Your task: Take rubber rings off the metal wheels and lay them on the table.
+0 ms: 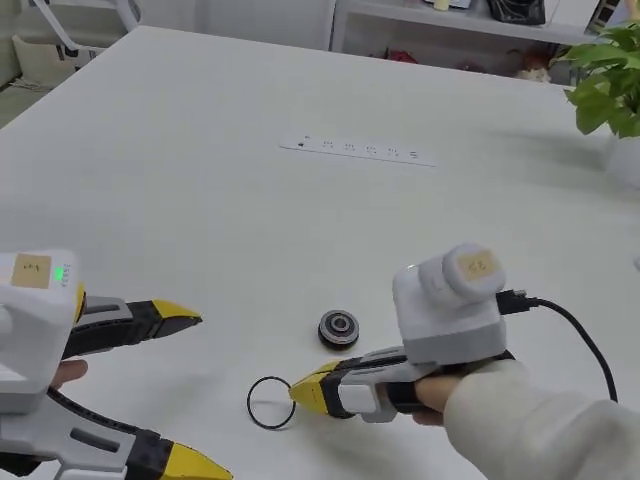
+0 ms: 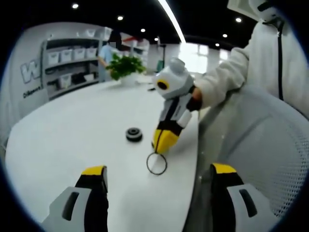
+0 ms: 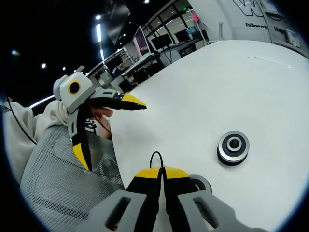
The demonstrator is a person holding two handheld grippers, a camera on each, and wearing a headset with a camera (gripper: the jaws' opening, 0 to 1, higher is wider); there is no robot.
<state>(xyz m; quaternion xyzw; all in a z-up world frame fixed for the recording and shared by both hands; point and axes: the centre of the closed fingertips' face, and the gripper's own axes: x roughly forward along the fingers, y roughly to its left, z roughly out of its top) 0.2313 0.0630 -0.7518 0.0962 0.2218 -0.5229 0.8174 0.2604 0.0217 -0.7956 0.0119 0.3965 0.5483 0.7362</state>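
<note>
A thin black rubber ring (image 1: 268, 403) lies on the white table (image 1: 300, 230) near its front edge. My right gripper (image 1: 298, 392) is shut on the ring's right edge, and the loop (image 3: 156, 157) sticks out past its yellow tips (image 3: 161, 172). A bare metal wheel (image 1: 339, 327) sits flat just beyond the right gripper, also visible as a small dark wheel (image 2: 133, 134) and a close round wheel (image 3: 233, 146). My left gripper (image 1: 195, 392) hovers to the left of the ring, open wide and holding nothing. From it, the ring (image 2: 157, 163) lies ahead between its jaws.
A white power strip (image 1: 358, 151) lies across the middle of the table. A green plant (image 1: 610, 75) stands at the far right corner. Shelves line the room behind. A mesh chair (image 2: 270, 145) stands at the table's near edge.
</note>
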